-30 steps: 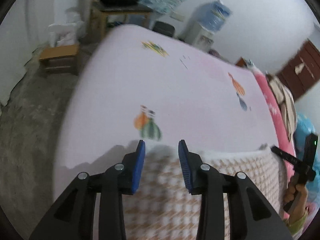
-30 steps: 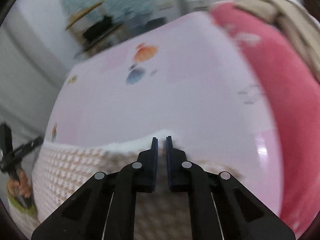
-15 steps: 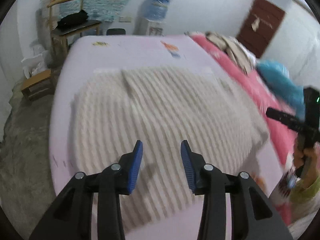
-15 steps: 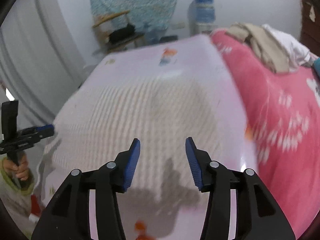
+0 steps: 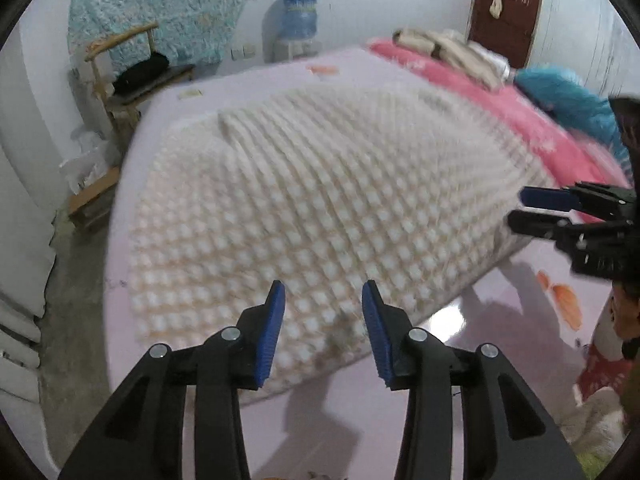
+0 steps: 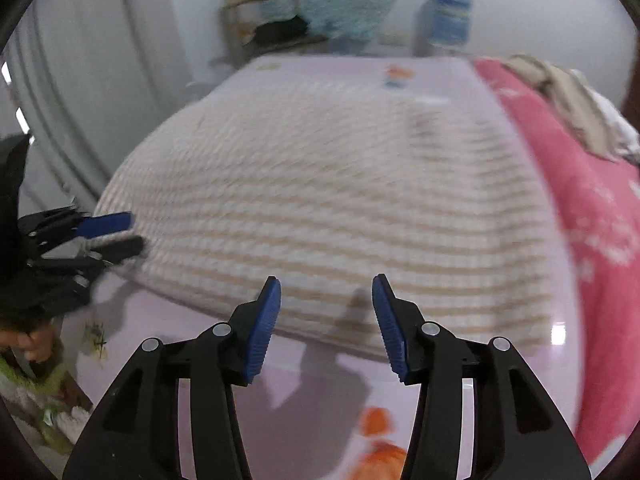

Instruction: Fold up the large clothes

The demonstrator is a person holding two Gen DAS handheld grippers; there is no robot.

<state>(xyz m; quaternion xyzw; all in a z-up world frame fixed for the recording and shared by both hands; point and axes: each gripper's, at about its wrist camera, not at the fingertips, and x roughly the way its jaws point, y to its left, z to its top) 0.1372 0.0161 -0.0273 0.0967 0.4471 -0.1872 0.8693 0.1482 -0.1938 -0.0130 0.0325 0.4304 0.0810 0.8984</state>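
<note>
Across the middle of the bed [image 5: 132, 184] lies the big cream-and-tan checked blanket [image 5: 320, 200], folded over on itself, its near edge running from about 7 o'clock to 3 o'clock in the left wrist view. A second ago both tools were far up the sheet at the cloth's leading edge, the right one pinched shut on it; now that edge has been laid down at the far side and both tools have drawn back to the near edge. So one fold looks finished.

The left gripper [image 5: 323, 300] stands at a middling gap with nothing between its blue pads, hovering over the near edge at 6 o'clock; its jaws have been opening a little further. The right gripper [image 6: 326, 296] has just sprung open from its pinch and is likewise empty, poised above the near edge of the blanket [image 6: 340, 200] in its own view. Each tool shows in the other's camera: the right one at 3 o'clock in the left view, the left one at 9 o'clock in the right view, so they sit near the two near corners.

My guess is that the next move is a fresh pinch on this near edge or its corners for another fold. A small ridge in the cloth at about 11 o'clock in the left view may want smoothing first.
</note>
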